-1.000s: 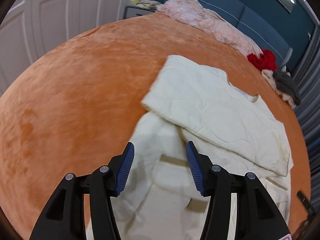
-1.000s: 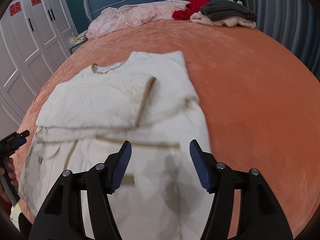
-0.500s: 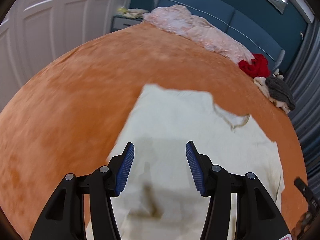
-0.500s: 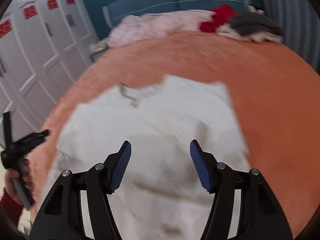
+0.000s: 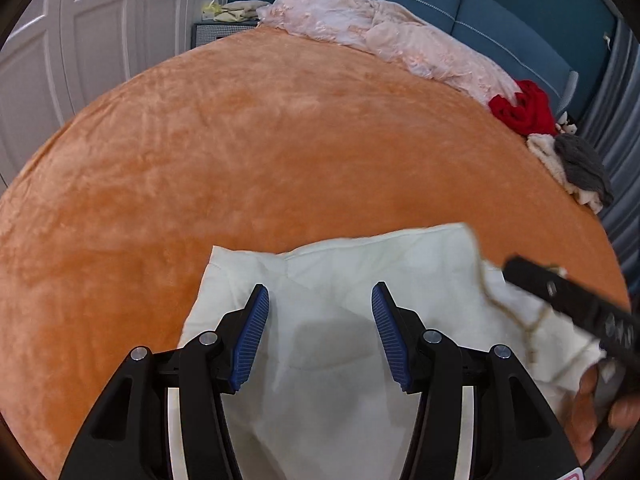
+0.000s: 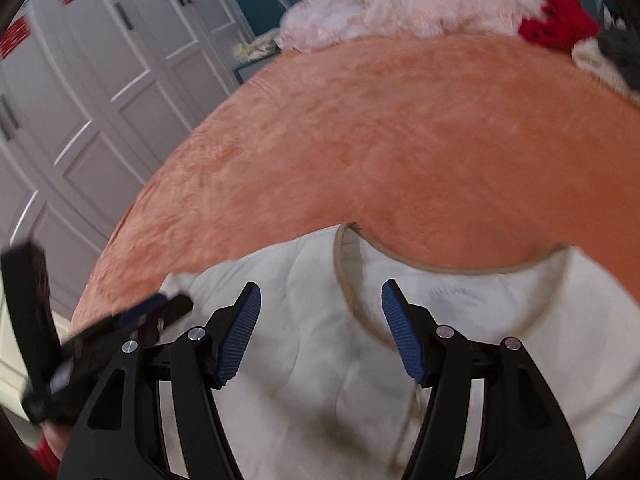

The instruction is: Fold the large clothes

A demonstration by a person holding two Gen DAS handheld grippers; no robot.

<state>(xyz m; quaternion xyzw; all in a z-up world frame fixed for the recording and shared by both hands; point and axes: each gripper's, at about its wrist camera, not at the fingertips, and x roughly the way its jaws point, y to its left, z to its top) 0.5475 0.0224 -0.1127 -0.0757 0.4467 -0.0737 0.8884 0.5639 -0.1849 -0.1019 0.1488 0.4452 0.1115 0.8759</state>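
Both my grippers now sit over the collar end of the cream quilted garment (image 6: pixel 304 320), its folded body behind me.

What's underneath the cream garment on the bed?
The cream garment lies on the orange bedspread, which shows all around its far edge. Whether anything else sits beneath it cannot be seen; the fabric covers that area.

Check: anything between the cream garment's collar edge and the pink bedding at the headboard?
Bare orange blanket only, from cream garment to pink bedding; right wrist view.
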